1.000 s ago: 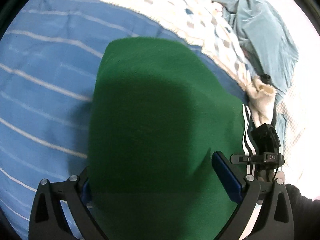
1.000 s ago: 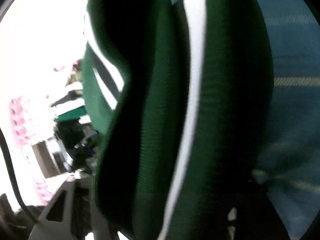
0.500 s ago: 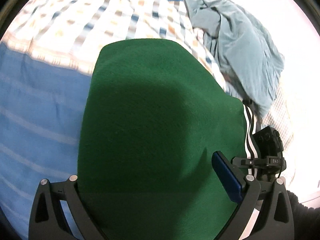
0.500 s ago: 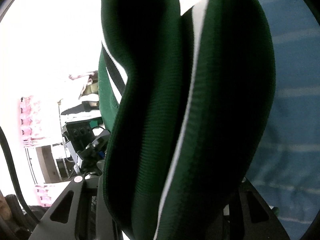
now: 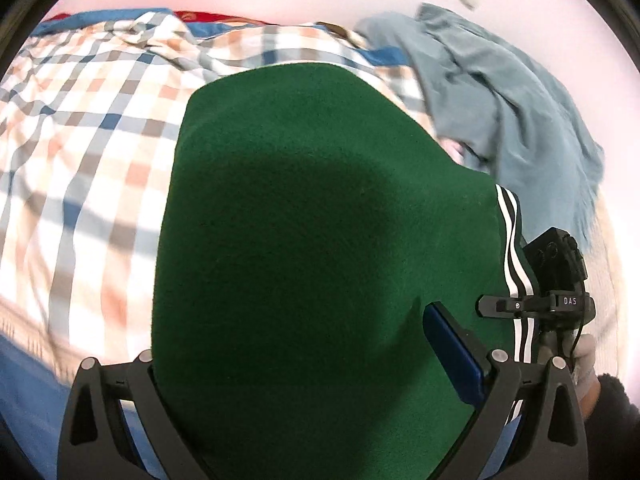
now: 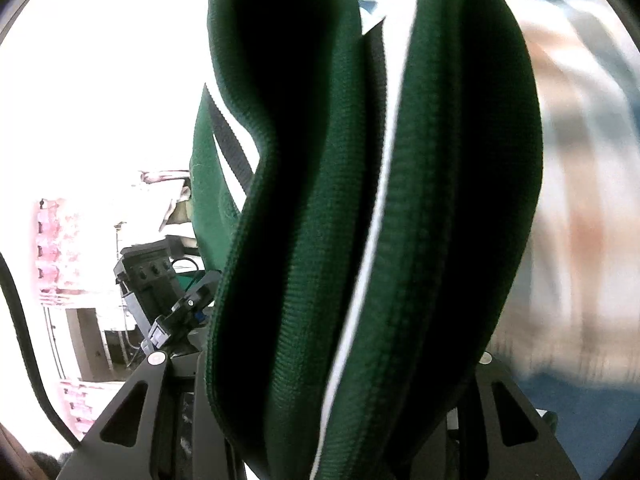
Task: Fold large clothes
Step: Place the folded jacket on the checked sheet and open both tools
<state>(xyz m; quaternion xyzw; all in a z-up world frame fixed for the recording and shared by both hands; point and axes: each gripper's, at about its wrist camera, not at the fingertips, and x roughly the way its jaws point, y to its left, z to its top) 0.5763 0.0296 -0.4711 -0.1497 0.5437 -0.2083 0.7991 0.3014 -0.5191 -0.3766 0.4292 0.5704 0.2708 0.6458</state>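
A dark green garment [image 5: 304, 248] with black and white stripes along its edge fills the left wrist view and drapes over my left gripper [image 5: 312, 364], whose jaws close on the cloth; one blue pad [image 5: 452, 352] shows at the right. In the right wrist view the same green garment [image 6: 400, 240] hangs in thick ribbed folds with a white stripe, bunched between the jaws of my right gripper [image 6: 340, 392]. My right gripper also shows in the left wrist view [image 5: 556, 280], at the garment's striped edge. Both hold the garment lifted above the bed.
A checked sheet [image 5: 80, 152] covers the bed beyond the garment, with a blue striped sheet [image 5: 24, 384] at the near left. A crumpled grey-blue garment [image 5: 500, 96] lies at the far right. A bright room with furniture [image 6: 88, 280] shows left in the right wrist view.
Both grippers have carried the green garment forward over the bed. The blue striped sheet has slid out of view and the checked sheet now lies under the garment.
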